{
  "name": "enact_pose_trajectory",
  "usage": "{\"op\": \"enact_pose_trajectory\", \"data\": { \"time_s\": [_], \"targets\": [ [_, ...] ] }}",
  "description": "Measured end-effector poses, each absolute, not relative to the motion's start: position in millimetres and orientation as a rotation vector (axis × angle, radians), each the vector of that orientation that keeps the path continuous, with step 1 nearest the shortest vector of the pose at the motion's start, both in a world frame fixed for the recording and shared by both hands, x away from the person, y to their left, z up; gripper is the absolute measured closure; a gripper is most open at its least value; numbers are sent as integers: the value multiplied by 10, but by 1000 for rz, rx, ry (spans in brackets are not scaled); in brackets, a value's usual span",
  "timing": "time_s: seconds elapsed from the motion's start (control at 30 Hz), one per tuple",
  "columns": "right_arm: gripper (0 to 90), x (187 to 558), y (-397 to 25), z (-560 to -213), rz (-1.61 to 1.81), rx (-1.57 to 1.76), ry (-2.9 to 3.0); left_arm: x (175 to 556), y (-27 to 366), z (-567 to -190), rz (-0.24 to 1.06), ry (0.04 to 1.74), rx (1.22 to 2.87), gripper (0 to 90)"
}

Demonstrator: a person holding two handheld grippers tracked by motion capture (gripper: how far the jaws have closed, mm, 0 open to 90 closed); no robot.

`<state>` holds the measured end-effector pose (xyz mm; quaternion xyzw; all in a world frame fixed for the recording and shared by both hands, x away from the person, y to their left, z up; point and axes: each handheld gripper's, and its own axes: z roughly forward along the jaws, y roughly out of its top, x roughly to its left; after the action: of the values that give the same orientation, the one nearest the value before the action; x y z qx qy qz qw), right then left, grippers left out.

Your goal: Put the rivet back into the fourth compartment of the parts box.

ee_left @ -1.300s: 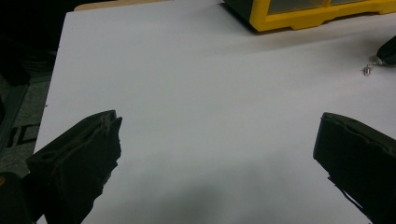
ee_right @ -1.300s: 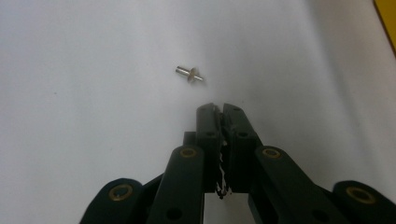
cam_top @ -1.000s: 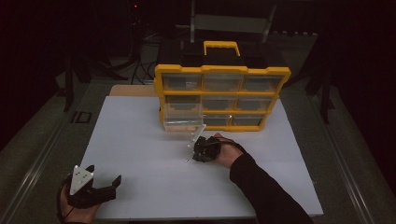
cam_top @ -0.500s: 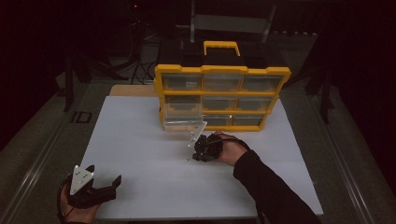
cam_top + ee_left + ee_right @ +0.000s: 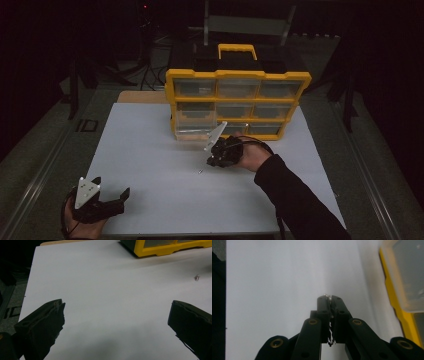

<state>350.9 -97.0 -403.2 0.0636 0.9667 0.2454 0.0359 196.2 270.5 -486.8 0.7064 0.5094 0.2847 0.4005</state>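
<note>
Screw point(image 5: 200, 171) lies loose on white table point(image 5: 150, 150), dark room around; right gripper point(image 5: 329, 298) pinches metal sliver beside yellow organizer point(image 5: 237, 102); left gripper point(image 5: 111, 194) spread wide.

A white worktop point(image 5: 150, 150) carries a yellow drawer organizer point(image 5: 237, 102) at its far edge and a small screw point(image 5: 200, 171) lying near the middle.

Left tool point(image 5: 111, 197) jaws wide apart, right tool point(image 5: 329, 298) pinched closed
</note>
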Motion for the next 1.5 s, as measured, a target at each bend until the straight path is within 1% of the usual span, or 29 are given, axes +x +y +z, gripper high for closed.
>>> {"op": "enact_pose_trajectory", "data": {
  "time_s": [0.37, 1.03, 1.5],
  "targets": [
    [863, 3533, -967, -3796, 853, 181, 2923, 1961, 2706, -4868, 720, 1289, 1786, 14],
    [863, 3589, -875, -3457, 1217, 271, 2780, 1960, 2706, -4868, 719, 1287, 1784, 14],
    [863, 3688, -896, -3368, 1309, 409, 2658, 1961, 2707, -4868, 720, 1288, 1785, 14]
  ]
}}
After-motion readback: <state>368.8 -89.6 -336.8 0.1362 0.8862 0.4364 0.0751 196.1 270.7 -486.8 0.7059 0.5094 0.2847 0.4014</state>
